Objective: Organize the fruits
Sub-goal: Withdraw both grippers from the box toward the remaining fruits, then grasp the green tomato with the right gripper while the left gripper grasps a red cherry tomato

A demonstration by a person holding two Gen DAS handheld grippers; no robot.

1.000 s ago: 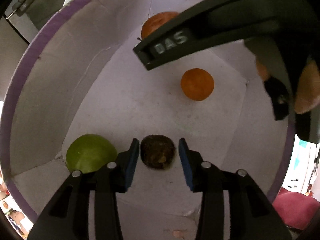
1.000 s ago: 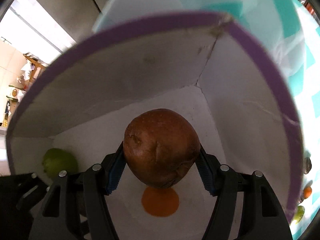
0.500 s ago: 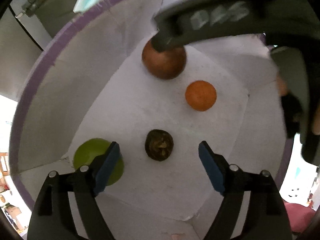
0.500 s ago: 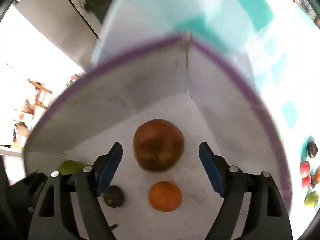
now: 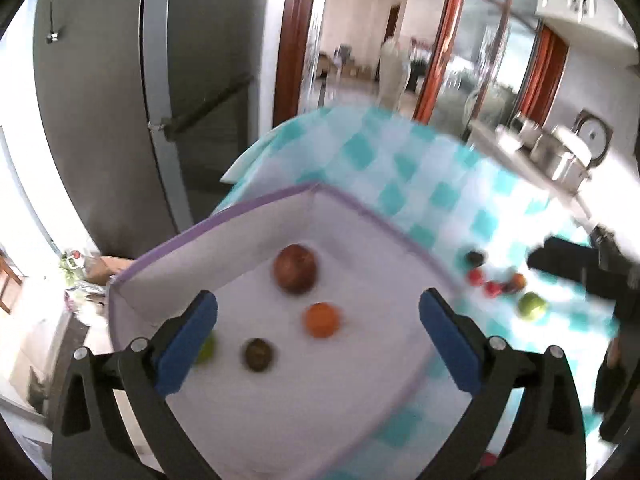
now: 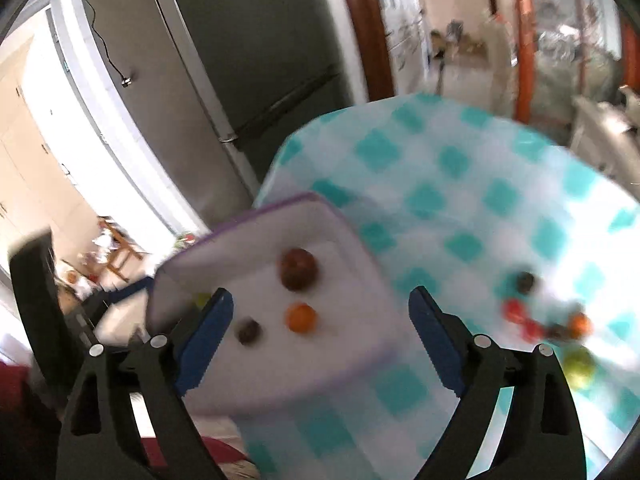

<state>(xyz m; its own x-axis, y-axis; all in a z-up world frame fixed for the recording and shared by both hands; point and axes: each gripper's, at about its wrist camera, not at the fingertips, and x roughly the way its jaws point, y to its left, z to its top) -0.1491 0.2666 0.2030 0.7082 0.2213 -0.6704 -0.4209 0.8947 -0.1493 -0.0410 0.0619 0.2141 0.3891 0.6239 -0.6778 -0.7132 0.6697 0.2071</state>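
A white box with a purple rim sits on a table covered in a teal-and-white checked cloth. Seen from the left wrist camera, four fruits lie on the box floor, apart from one another: a reddish-brown apple near the far corner at 12 o'clock, an orange just below it toward the centre, a small dark brown fruit at 7 o'clock, and a green fruit at 9 o'clock, partly hidden behind one blue finger pad.

The left gripper hangs above the box with its jaws spread wide, holding nothing. The right gripper is likewise spread wide and empty above the box.

In the right wrist view, more fruit lies loose on the cloth at 3 o'clock of the box: a dark fruit, several small red fruits, a small orange fruit and a green apple. The picture is blurred, so finer detail is unclear.

A grey refrigerator stands beyond the table at 11 o'clock.
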